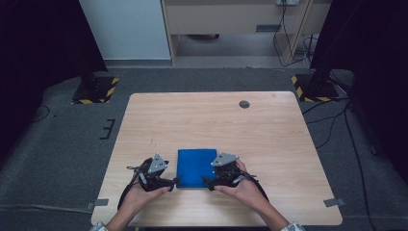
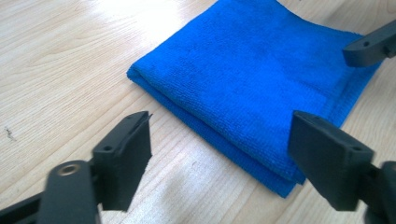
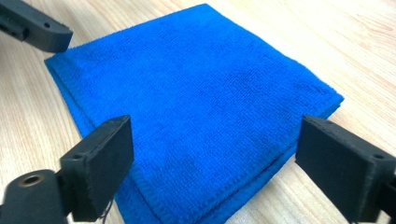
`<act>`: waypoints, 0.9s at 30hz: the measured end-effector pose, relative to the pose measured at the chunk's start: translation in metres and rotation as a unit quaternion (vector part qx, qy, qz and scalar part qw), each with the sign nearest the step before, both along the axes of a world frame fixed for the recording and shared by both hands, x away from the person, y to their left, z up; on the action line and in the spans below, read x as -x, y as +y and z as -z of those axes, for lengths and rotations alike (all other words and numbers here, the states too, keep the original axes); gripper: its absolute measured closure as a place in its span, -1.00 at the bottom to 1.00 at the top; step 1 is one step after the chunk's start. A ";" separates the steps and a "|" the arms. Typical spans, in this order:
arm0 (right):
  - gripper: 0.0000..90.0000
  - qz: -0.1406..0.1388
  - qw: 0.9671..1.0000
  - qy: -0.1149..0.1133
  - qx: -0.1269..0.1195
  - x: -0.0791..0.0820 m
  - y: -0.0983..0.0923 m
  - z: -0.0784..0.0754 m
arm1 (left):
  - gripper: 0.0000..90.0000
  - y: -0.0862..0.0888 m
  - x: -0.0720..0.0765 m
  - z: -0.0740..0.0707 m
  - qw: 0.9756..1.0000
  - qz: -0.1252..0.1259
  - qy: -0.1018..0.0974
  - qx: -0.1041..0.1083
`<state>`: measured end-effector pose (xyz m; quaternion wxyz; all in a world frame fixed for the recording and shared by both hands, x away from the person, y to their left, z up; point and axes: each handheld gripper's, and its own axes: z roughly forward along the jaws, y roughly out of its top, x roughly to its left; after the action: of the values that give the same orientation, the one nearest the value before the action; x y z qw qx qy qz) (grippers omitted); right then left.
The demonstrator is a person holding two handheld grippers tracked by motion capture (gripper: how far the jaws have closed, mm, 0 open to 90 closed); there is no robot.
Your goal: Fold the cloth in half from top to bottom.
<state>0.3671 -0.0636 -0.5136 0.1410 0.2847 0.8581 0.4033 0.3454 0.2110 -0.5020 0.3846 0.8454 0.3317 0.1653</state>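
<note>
Jaws of both the left gripper [image 1: 174, 182] and right gripper [image 1: 206, 182] are standing released, flanking the folded blue microfiber cloth's [image 1: 196, 167] near corners; it is lying flat between them, equally near each.

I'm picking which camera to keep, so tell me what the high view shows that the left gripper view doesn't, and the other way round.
High view alone: the whole table on a grey floor, both hands with the left gripper and right gripper at the near corners of the folded blue cloth, and a small dark round spot near the far edge. Left gripper view alone: the cloth's stacked folded layers along one edge, the terry texture, and the open jaws apart from the cloth. Both: the blue cloth lying flat on the wooden table.
</note>
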 end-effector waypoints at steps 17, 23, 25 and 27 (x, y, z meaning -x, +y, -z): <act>-0.79 0.037 0.999 -0.001 -0.018 -0.027 -0.012 -0.020 | -0.80 0.001 -0.024 -0.014 0.999 -0.024 -0.008 0.025; -0.81 0.045 0.999 -0.008 -0.022 -0.041 -0.013 -0.032 | -0.82 -0.005 -0.042 -0.026 0.999 -0.028 -0.013 0.023; -0.80 0.048 0.999 -0.009 -0.023 -0.046 -0.013 -0.036 | -0.83 -0.007 -0.047 -0.029 0.999 -0.029 -0.014 0.021; -0.80 0.052 0.998 -0.009 -0.025 -0.051 -0.013 -0.040 | -0.83 -0.008 -0.053 -0.031 0.999 -0.031 -0.014 0.021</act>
<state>0.4178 -0.0770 -0.4733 0.1624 0.3283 0.8306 0.4195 0.3981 0.2028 -0.4711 0.4018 0.8240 0.3557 0.1816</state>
